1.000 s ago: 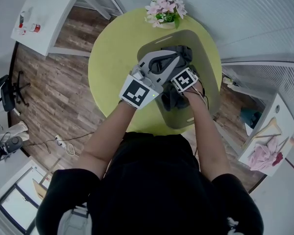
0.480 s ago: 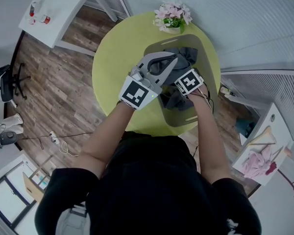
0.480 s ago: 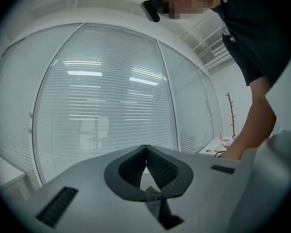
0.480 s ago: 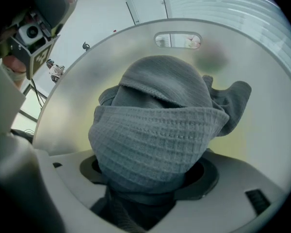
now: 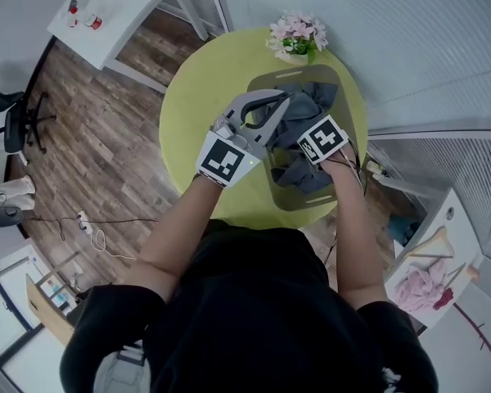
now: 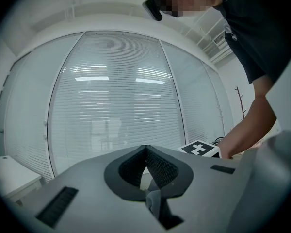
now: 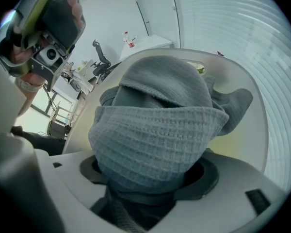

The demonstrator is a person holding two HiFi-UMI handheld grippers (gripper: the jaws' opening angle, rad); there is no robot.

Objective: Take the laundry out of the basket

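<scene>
A grey basket (image 5: 308,201) stands on the round yellow-green table (image 5: 196,97) with grey laundry (image 5: 307,105) in it. My right gripper (image 5: 315,142) points steeply down over the basket, shut on a bunched grey waffle-weave towel (image 7: 155,135) that fills the space between its jaws and hides its tips. The basket's wall (image 7: 254,125) shows behind the towel. My left gripper (image 5: 285,101) is held level at the basket's left side, its tips touching each other (image 6: 146,149) with no cloth ahead of them. A small grey fold sits behind its pads.
A pot of pink flowers (image 5: 297,35) stands at the table's far edge behind the basket. A white desk (image 5: 123,15) is at upper left and an office chair (image 5: 12,117) at left. Cables (image 5: 94,232) lie on the wooden floor. White blinds (image 6: 121,106) face the left gripper.
My right gripper has risen with the grey towel, drawing it up out of the basket. My left gripper has moved a little upward beside it.
</scene>
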